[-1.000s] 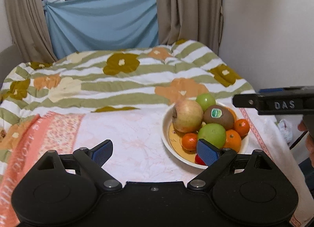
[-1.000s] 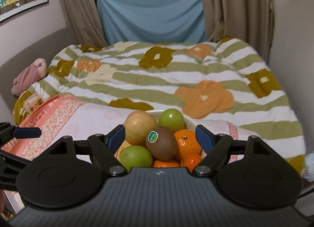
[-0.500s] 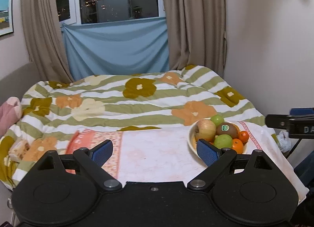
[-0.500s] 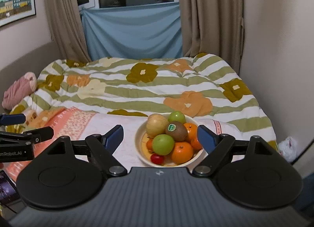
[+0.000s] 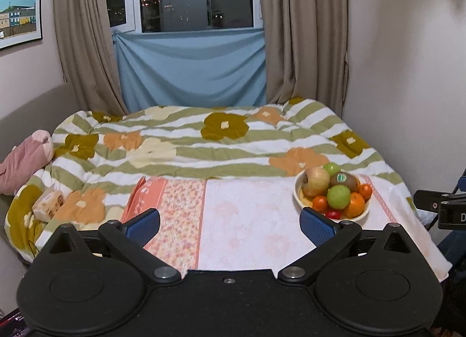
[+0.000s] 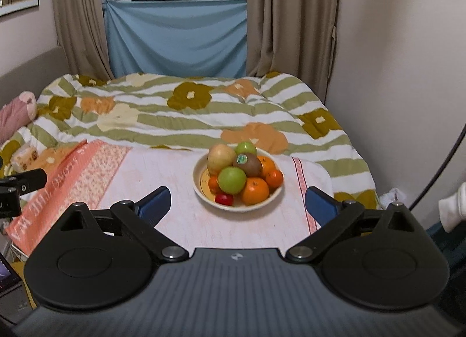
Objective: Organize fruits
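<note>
Both tongs are now sitting farther back from the fruit than a second ago, when the cream ceramic bowl (image 6: pixel 201 191) was filling the space just ahead of their blue pads; more of the room is showing around it. Nearest the cameras, the left tongs (image 5: pixel 230 223) are opening wide with nothing between the blue-padded fingers (image 5: pixel 144 224), only pale pink cloth showing in the gap. The right tongs (image 6: pixel 237 203) are likewise opening, empty, and the bowl is appearing between their fingers (image 6: pixel 154 201) but well beyond the tips, untouched.

That bowl is resting on the pale pink towel (image 6: pixel 174 211) spread over the near end of the bed. It is holding a heap of fruit: a small red tomato-like fruit (image 6: pixel 223 198) at the near rim, a large orange (image 6: pixel 255 190) beside it, a round green apple (image 6: pixel 232 180) in the middle, a brown kiwi with a green sticker (image 6: pixel 248 163) above, a yellowish-red apple (image 6: pixel 220 158) at the far left, a second green apple (image 6: pixel 246 148) at the back, and smaller oranges (image 6: pixel 273 178) along the right edge.

Left of the towel, an orange floral-print cloth (image 6: pixel 78 173) is lying in folds. Beyond, a green-and-white striped quilt with big flowers (image 6: pixel 186 109) is covering the bed, a pink plush toy (image 5: pixel 23 159) is lying at its left edge, and beige curtains (image 6: pixel 291 16) are framing a dark window with a blue sheet (image 6: pixel 174 36) hanging below it.
</note>
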{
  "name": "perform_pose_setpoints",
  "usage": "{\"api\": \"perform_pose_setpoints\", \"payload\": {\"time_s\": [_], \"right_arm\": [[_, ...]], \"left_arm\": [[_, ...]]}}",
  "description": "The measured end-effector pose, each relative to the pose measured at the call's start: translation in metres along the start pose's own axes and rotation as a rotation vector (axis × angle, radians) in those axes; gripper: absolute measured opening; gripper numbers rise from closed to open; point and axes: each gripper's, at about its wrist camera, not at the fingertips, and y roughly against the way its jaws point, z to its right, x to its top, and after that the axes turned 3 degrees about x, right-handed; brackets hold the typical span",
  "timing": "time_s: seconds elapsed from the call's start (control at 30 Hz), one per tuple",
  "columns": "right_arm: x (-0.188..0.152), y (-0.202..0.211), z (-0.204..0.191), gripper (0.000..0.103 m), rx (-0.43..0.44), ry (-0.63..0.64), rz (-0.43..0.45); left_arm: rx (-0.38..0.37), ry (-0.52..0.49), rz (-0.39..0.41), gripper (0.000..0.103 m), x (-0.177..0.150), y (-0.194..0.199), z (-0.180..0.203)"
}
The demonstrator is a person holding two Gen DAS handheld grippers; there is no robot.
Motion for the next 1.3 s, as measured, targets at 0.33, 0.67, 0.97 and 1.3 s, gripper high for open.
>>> {"api": "perform_pose_setpoints", "payload": {"time_s": [0.33,0.67,0.97,1.3], "right_arm": [[-0.005,0.003,0.001,0.103,-0.016,-0.020,-0.008],[-0.005,0.001,-0.001,0.103,-0.013,-0.020,-0.014],[-0.005,-0.002,-0.002,0.103,-0.015,-0.023,-0.020],[-0.004,-0.012,-0.002,0.103,-0.013,-0.037,-0.038]], "left_arm": [[-0.007,-0.003,-0.006,0.103,-0.006,0.003,-0.002],[-0.014,-0.008,-0.008,0.103,-0.004,0.002,0.000],[-0.015,-0.009,-0.010,0.103,-0.003,0.001,0.001],[-0.016,-0.010,-0.019,0.103,-0.003,-0.004,0.000]]}}
